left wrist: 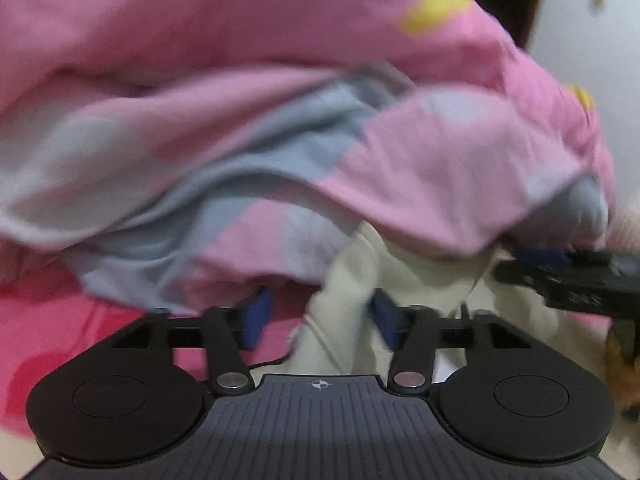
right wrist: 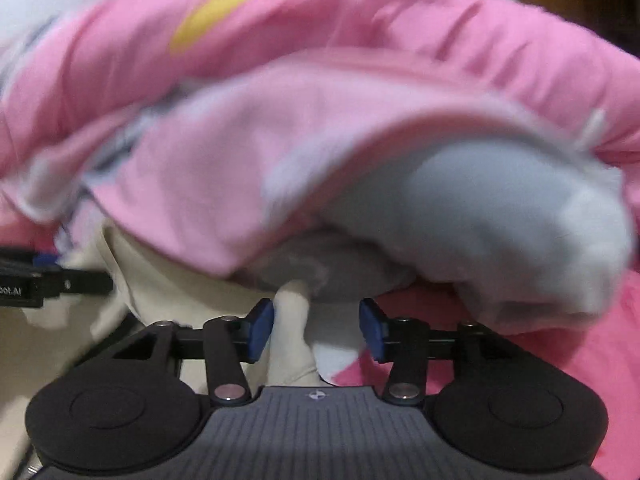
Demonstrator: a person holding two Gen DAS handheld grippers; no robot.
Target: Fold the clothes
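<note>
Right up close, both black two-finger grippers are sitting with their jaws partly open, blue pads showing. On the left gripper (left wrist: 320, 322), a fold of cream-coloured soft fabric garment (left wrist: 420, 276) is bunching up between the jaws and leaning against the right-hand pad, but the pads aren't pinching it, so nothing is actually being held. Same story on the right gripper (right wrist: 317, 330): a ridge of that cream garment (right wrist: 294, 320) is poking up between the jaws, hugging the left-hand pad, with a clear gap to the other pad.

Just above and beyond both sets of jaws, a big pink cloth with pale blue-grey patches and yellow spots (left wrist: 260, 80) is draping over everything, blurry in both views and hanging over the cream garment. Below the jaws, a bright pink sheet (right wrist: 560, 352) is lying under it all. Off to the right of the left jaws, the other gripper's black body is peeking in.
</note>
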